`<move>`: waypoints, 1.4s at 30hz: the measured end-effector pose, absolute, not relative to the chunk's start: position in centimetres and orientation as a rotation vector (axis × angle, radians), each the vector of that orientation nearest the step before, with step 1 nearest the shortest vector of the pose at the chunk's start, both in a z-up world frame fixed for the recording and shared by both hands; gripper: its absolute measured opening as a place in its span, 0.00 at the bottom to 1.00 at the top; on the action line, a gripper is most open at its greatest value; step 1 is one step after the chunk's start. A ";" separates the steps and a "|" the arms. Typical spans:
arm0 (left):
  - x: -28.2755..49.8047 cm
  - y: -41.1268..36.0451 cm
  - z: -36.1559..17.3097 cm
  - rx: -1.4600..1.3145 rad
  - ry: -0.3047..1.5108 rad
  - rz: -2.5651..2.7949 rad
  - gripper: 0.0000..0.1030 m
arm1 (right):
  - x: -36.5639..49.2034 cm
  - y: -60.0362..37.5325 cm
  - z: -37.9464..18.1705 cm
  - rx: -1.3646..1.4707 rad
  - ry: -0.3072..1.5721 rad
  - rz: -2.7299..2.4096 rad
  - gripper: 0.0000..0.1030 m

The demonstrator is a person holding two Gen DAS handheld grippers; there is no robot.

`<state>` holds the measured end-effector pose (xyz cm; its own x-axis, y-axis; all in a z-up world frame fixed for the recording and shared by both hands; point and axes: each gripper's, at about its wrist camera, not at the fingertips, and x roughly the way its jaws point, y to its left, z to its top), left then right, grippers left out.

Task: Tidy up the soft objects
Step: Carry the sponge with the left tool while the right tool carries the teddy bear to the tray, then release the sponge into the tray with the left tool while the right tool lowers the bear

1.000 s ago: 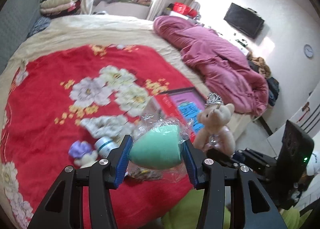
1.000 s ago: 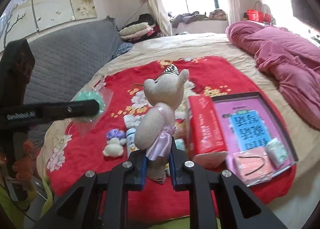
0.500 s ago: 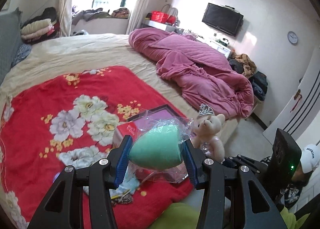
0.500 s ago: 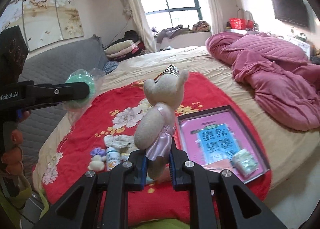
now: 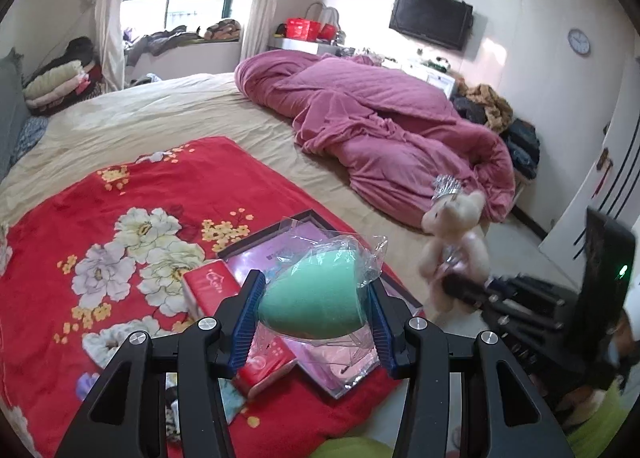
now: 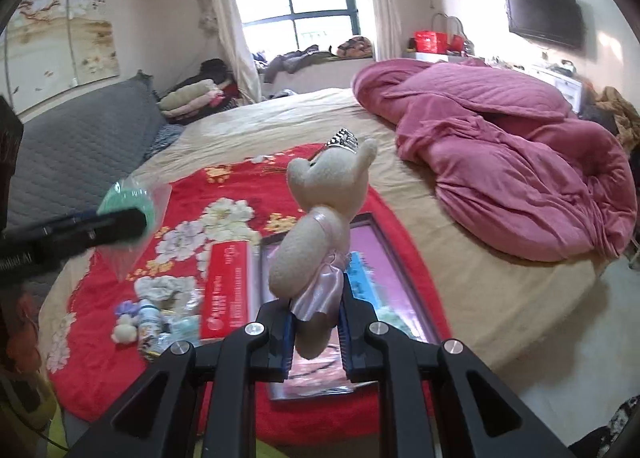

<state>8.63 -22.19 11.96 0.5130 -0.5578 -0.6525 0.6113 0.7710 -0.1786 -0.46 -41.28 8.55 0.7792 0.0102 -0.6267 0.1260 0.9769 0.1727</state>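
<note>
Two soft things are held above the bed's near edge. In the left wrist view, the left hand-held gripper (image 5: pixel 314 310), about half open, clamps a green sponge (image 5: pixel 316 300) in clear wrap over the red floral blanket (image 5: pixel 80 226) and purple tray (image 5: pixel 280 246). In the right wrist view, the right hand-held gripper (image 6: pixel 314 332), nearly closed, pinches the teddy bear (image 6: pixel 320 226) by its legs, upright, over that tray.

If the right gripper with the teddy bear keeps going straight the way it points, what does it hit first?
Probably the pink-lined tray on the red floral blanket; it lies directly past the teddy bear in the right gripper, though depth is unclear.
</note>
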 end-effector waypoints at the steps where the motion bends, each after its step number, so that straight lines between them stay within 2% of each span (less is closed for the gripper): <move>1: 8.7 -23.0 11.4 0.093 0.757 -0.700 0.50 | -0.3 -41.9 8.3 0.219 0.678 -0.065 0.18; 9: 9.5 -27.1 7.0 0.162 0.813 -0.674 0.50 | 1.4 -43.9 6.3 0.228 0.723 -0.075 0.18; 26: 12.1 -30.7 -0.2 0.219 0.922 -0.611 0.50 | 4.3 -45.1 0.7 0.258 0.836 -0.083 0.18; 42: 13.8 -32.9 -4.4 0.258 0.998 -0.612 0.50 | 6.4 -45.6 -4.5 0.284 0.955 -0.034 0.18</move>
